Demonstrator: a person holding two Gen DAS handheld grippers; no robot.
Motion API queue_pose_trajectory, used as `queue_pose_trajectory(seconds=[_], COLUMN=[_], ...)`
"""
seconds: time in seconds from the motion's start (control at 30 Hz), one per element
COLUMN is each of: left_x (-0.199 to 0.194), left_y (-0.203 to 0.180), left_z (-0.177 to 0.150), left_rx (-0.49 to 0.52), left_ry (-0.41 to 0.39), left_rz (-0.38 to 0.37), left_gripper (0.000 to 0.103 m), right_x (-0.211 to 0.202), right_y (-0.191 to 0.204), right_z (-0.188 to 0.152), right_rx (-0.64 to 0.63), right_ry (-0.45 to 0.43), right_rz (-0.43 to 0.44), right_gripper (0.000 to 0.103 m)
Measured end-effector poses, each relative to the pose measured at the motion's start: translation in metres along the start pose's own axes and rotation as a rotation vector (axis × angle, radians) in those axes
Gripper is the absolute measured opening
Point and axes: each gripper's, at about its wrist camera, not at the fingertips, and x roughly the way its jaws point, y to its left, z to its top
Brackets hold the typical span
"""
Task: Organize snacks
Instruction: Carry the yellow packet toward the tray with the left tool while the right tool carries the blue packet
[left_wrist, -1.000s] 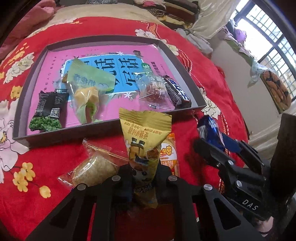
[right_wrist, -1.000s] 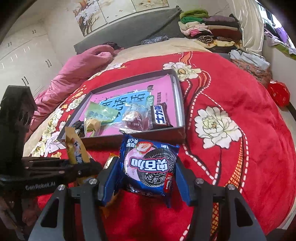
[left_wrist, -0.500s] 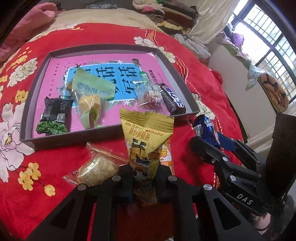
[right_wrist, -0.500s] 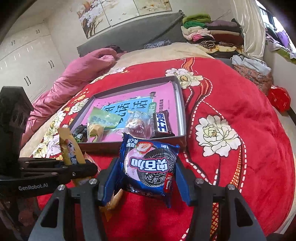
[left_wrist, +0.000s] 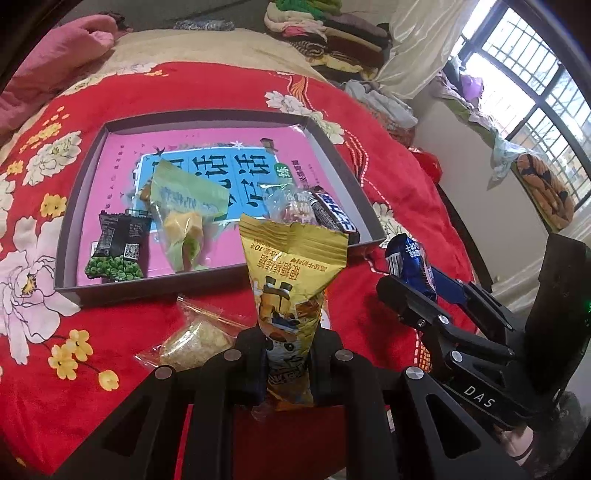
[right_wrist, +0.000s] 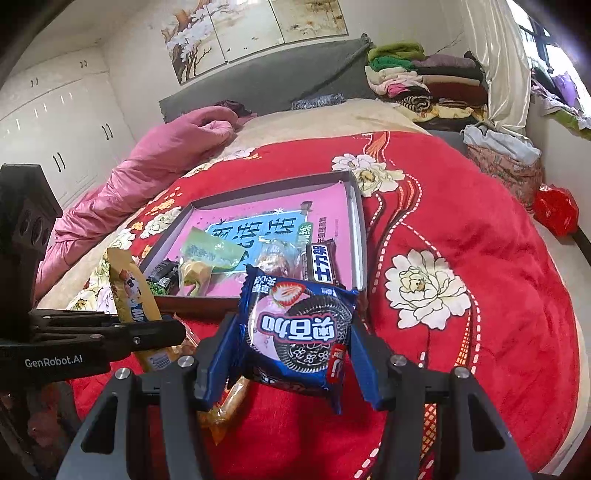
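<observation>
**Two packets lifted, four already boxed, two left on the bed**

Four snacks already inside the shallow grey box (left_wrist: 334, 155) on the red floral blanket (left_wrist: 44, 387): a black pea packet (left_wrist: 118, 245) at the near left, a green-wrapped pastry (left_wrist: 184, 210) beside it, a clear-wrapped sweet (left_wrist: 291, 206), and a dark chocolate bar (left_wrist: 332, 216) against the right wall.

Left tongs (left_wrist: 286, 354) pinched nearly closed on the lower end of a yellow snack packet (left_wrist: 291, 280), held upright and clear of the blanket, just short of the box's near wall. Right tongs (right_wrist: 291, 354) part-way open, blue pads pressed on both sides of a blue cookie packet (right_wrist: 295, 325), likewise off the bed and just in front of the box.

Still lying loose on the blanket: a clear packet with a pale crumbly cake (left_wrist: 195, 341), just left of the left tongs, and an orange packet (right_wrist: 225, 406), partly hidden beneath the right tongs.

Judged roughly halfway: four in, two in the air with only the carry over the wall and release remaining, two not yet picked up. Plenty of bare pink floor at the back of the box for all four.
</observation>
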Motion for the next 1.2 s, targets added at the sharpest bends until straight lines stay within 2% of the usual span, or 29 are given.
queue_pose_trajectory(seconds=[0.57,0.87,1.2], left_x=[-0.015,-0.04,-0.05], left_y=[-0.003,0.014,0.046], left_z=[0.004,0.018,0.03], left_rx=[-0.019,-0.054,-0.13], left_ry=[-0.044,-0.121,-0.164], left_rz=[0.007,0.032,0.056], left_gripper=[0.016,0.016,0.016], right_x=[-0.01,-0.014,-0.012], right_y=[-0.003,-0.002,-0.007], right_z=[0.011,0.02,0.031], right_rx=[-0.011,-0.028,-0.03], right_ry=[-0.046,-0.09,-0.121], right_rz=[0.009,0.018,0.024], right_gripper=[0.057,0.057,0.057])
